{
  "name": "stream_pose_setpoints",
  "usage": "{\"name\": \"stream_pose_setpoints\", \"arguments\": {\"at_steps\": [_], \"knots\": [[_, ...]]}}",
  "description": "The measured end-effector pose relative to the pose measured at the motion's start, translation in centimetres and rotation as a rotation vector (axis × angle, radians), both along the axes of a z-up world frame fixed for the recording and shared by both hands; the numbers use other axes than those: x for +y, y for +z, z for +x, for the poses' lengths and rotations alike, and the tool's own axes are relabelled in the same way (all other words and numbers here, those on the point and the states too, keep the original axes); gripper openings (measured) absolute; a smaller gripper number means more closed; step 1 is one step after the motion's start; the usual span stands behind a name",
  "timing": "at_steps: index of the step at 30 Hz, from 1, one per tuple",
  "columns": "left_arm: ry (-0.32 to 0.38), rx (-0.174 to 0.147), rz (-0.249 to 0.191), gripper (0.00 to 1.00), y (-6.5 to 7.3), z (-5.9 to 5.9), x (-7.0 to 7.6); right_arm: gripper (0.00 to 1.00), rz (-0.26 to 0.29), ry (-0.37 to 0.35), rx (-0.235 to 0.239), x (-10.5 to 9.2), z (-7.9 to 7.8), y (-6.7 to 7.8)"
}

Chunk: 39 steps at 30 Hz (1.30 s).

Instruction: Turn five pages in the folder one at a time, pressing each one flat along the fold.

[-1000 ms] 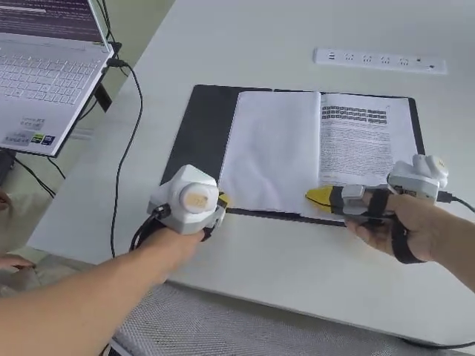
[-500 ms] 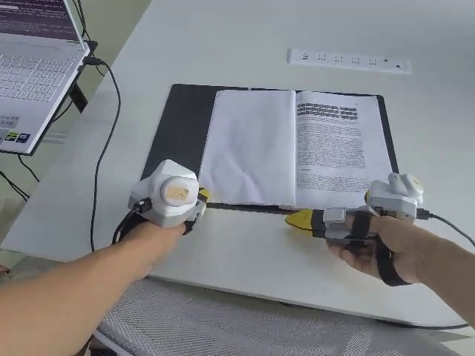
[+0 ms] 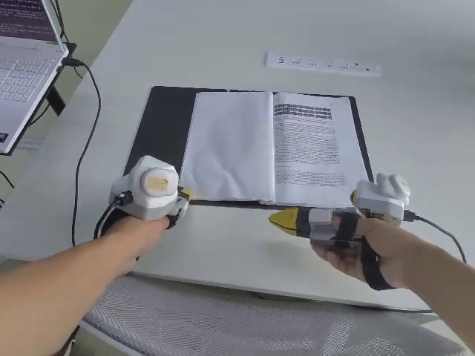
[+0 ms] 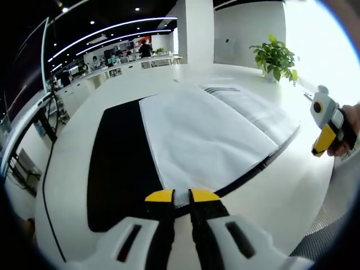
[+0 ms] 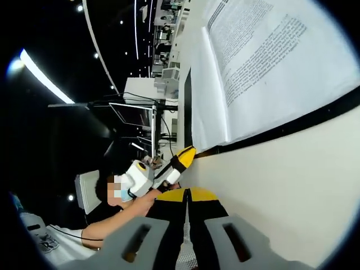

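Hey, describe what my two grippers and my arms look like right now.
Both grippers have white moulded bodies and black jaws with yellow tips. The left gripper trails a black cable. The right gripper is bound on with black straps and has a dark lead at its rear. The left forearm and right forearm are bare.

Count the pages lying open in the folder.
2: a blank page on the left of the fold and a printed page on the right. More may lie hidden beneath them.
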<state>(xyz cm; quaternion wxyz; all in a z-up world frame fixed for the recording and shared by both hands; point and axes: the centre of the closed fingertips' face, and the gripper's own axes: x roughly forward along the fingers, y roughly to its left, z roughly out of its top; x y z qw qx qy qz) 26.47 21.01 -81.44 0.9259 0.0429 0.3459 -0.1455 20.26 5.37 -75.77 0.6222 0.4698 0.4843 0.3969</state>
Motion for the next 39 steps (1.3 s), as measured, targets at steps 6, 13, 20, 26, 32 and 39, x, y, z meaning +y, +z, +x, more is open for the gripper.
{"name": "stream_pose_setpoints", "arguments": {"at_steps": [6,13,20,26,32,39], "knots": [[-0.072,0.027,-0.008,0.17,1.9,-1.9,-0.9,0.13,-0.023,-0.084,-0.088,-1.4,1.2,2.5],[-0.057,-0.007,-0.092,0.27,6.6,-3.5,-1.4,0.23,-0.058,-0.152,-0.215,-3.2,2.0,6.8],[-0.052,-0.038,-0.146,0.38,10.2,-4.6,-1.0,0.38,-0.188,-0.165,-0.341,-5.4,1.4,9.2],[-0.046,-0.092,-0.160,0.48,14.0,-5.6,-0.6,0.57,-0.335,-0.209,-0.469,-7.4,1.1,11.1],[-0.041,-0.103,-0.187,0.59,16.9,-6.8,0.1,0.73,-0.442,-0.289,-0.534,-9.9,0.3,13.3],[-0.004,-0.087,-0.214,0.77,18.1,-8.4,1.0,0.86,-0.611,-0.344,-0.562,-13.3,-1.1,12.8]]}}
